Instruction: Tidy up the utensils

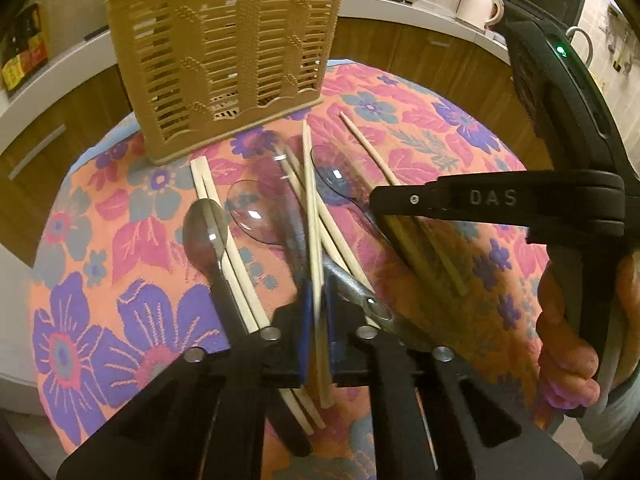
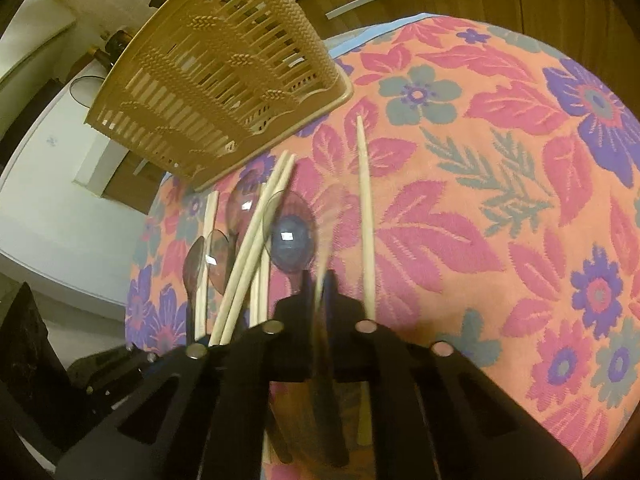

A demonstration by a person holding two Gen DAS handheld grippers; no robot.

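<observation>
left hand-held gripper is clenched on one wooden chopstick down in the pile. right hand-held gripper is clamped on another chopstick, blurred between its pads. spoons and loose chopsticks lie on the flowered desk, just before the slatted utensil basket.

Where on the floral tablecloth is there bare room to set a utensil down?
Bare floral tablecloth lies right of the lone wooden chopstick, out to the table edge. Another free patch sits left of the dark spoon. It is crowded before the tan slotted plastic holder, where chopsticks and clear spoons overlap.
</observation>
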